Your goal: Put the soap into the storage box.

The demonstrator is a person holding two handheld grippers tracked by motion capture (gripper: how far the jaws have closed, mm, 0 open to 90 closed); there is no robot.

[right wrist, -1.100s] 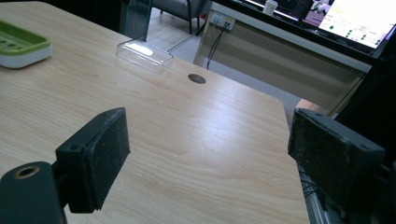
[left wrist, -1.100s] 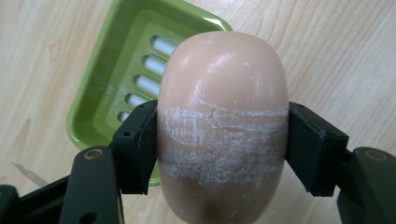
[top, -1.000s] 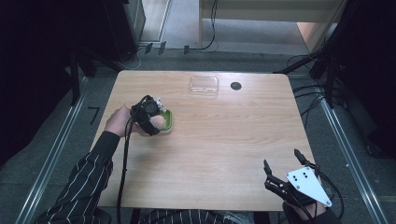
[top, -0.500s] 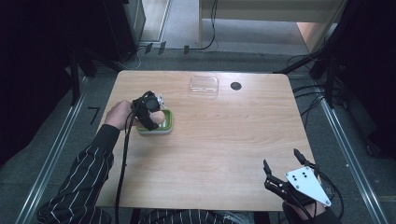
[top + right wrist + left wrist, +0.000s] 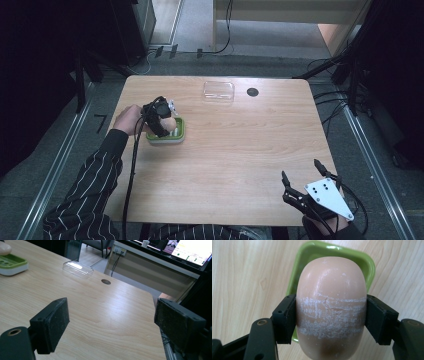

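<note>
Working at a pale wooden table (image 5: pixel 240 150), largest thing in the high view, with a striped sleeve reaching in from the near left.

Held the right gripper (image 5: pixel 301 169) off the near right corner, well apart from everything else, jaws spread wide and gripping nothing; pointed it across bare wood toward the far edge in the right gripper view.

Held the left gripper (image 5: pixel 161 120) over the left part of the table, clamped firmly on a bar of soap (image 5: pixel 330 305), one black pad pressed against each long side, across a whitish scuffed band.

Saw a clear plastic lid (image 5: pixel 218 91) lying near the far edge, apart from the dish and untouched.

Found the green soap dish (image 5: pixel 176 136) directly beneath the left gripper, standing flat on the wood, its rim framing the soap in the left gripper view.

Placed the peach-coloured soap squarely above the hollow of the dish; could not tell resting contact from hovering just over the bottom.

Noted a small dark round hole (image 5: pixel 252 92) in the tabletop just beside the lid.

Judged the grasp and the lining-up over the dish as done. Judged as left to do: settling the soap fully, opening the jaws, drawing the gripper clear, and perhaps fetching the lid to cover the dish.
</note>
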